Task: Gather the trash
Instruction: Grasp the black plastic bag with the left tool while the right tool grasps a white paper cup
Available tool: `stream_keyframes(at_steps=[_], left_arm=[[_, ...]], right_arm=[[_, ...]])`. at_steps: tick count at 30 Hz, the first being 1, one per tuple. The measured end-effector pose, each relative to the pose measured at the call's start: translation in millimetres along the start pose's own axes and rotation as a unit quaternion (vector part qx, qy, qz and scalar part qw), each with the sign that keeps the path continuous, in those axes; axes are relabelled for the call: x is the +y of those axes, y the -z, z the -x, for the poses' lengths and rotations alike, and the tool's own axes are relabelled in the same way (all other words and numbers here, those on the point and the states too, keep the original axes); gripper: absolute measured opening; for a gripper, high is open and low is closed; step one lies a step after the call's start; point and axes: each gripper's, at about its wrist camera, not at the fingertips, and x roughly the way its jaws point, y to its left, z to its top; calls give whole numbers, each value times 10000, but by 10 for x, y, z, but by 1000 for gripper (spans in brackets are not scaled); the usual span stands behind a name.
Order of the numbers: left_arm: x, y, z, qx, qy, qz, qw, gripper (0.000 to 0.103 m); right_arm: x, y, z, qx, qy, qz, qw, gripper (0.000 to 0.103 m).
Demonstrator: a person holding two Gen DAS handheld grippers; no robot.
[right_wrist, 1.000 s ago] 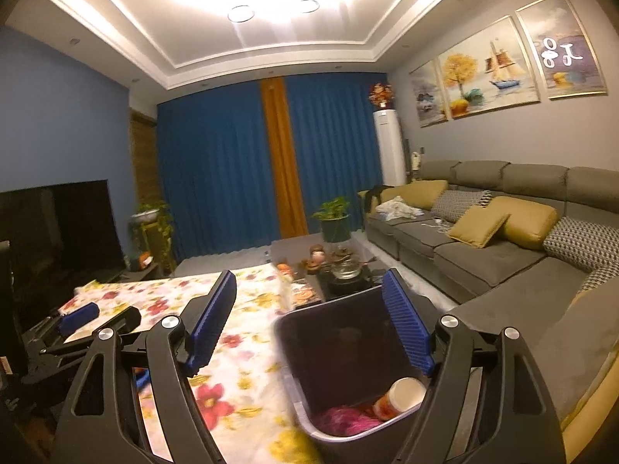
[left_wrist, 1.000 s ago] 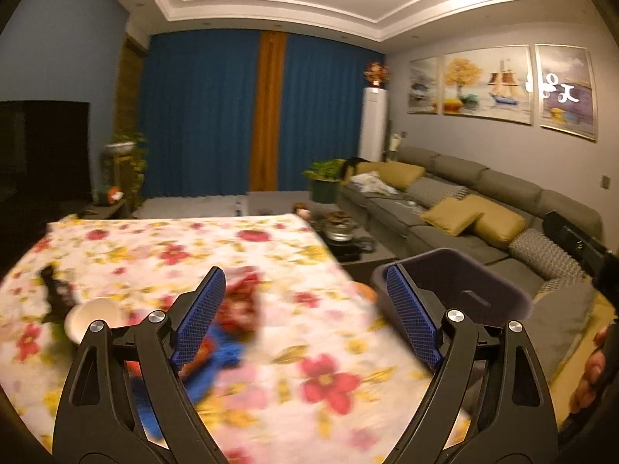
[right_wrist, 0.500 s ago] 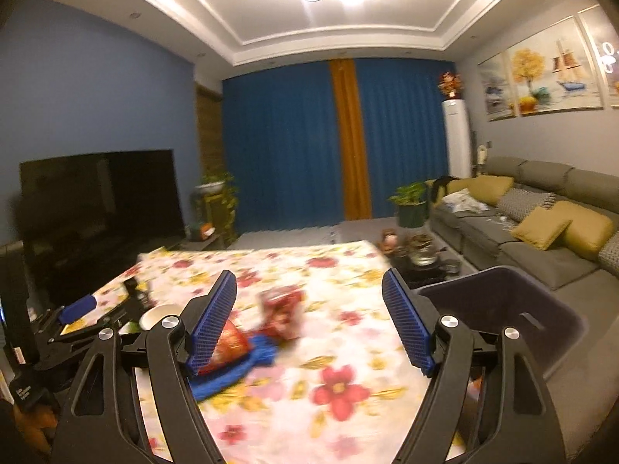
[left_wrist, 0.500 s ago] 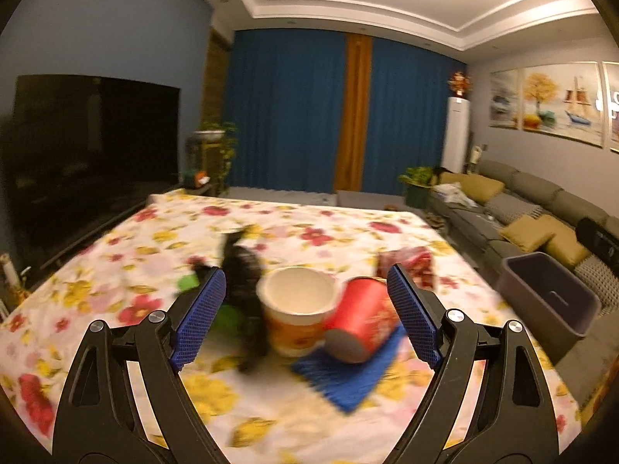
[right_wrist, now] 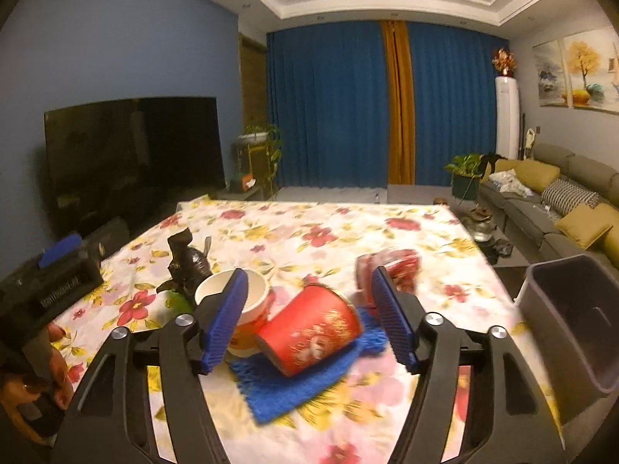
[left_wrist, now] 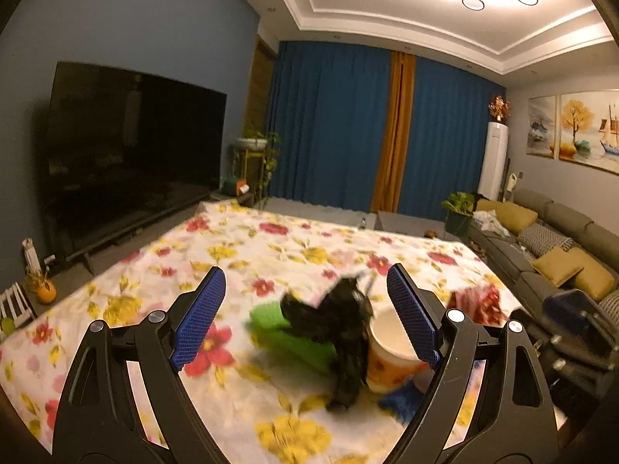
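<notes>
On the floral table a red paper cup lies on its side on a blue cloth. My right gripper has its jaws closing with the cup between them; the pads are apart from it. Left of the cup stand a white-and-orange bowl and a crumpled black bag; a red wrapper lies behind. My left gripper is open and empty, facing the black bag, a green piece and the bowl.
A dark bin stands off the table's right edge, before the grey sofa. A large TV fills the left wall. A low coffee table and plants stand beyond the far edge. A hand holds the left gripper.
Both views have swung left from the bin and sofa to the trash on the table. The right jaws have narrowed, and the red cup now sits between them.
</notes>
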Motion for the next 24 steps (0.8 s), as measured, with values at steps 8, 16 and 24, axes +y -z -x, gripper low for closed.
stream_keyframes(at_steps=[8, 16, 24], left_arm=[[76, 148, -276, -61, 84, -8, 9999, 84], [158, 221, -291, 104, 59, 35, 9999, 84], [130, 270, -322, 199, 251, 16, 9995, 84]], right_arm=[[177, 45, -513, 459, -100, 119, 9988, 43], [312, 113, -778, 712, -226, 167, 9971, 33], [284, 189, -765, 794, -410, 151, 9959, 9]])
